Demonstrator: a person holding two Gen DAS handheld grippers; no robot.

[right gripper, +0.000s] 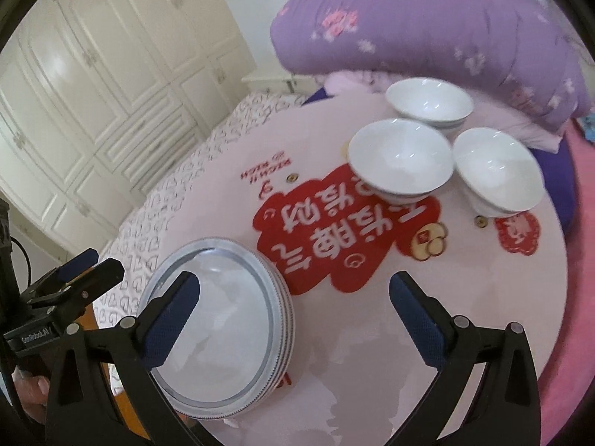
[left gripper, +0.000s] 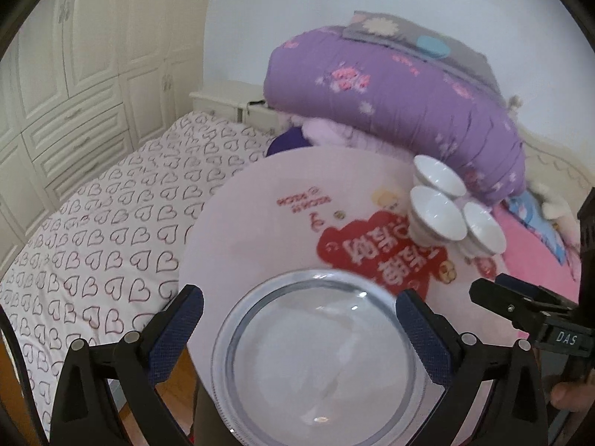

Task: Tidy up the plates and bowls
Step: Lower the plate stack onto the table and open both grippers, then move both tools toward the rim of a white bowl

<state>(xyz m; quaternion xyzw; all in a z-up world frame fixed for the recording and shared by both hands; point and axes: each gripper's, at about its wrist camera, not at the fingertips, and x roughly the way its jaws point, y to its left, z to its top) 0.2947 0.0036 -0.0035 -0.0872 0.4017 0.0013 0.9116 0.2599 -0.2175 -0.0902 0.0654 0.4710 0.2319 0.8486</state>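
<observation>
A stack of pale plates with grey rims (left gripper: 316,364) sits at the near edge of the round pink table (left gripper: 253,230). My left gripper (left gripper: 301,330) hangs above the stack, open, its fingers on either side of it and clear of the rim. In the right wrist view the plate stack (right gripper: 223,316) lies low on the left. My right gripper (right gripper: 295,319) is open over bare table (right gripper: 372,364), its left finger (right gripper: 174,319) in front of the plates. Three white bowls stand in a cluster at the table's far side: bowl (right gripper: 427,106), bowl (right gripper: 401,156), bowl (right gripper: 494,167).
The table rests on a bed with a heart-print sheet (left gripper: 104,245). A rolled purple quilt (left gripper: 409,96) lies just behind the bowls (left gripper: 437,215). A pink blanket (right gripper: 580,260) flanks the table on the right. White wardrobe doors (right gripper: 93,111) stand at the left.
</observation>
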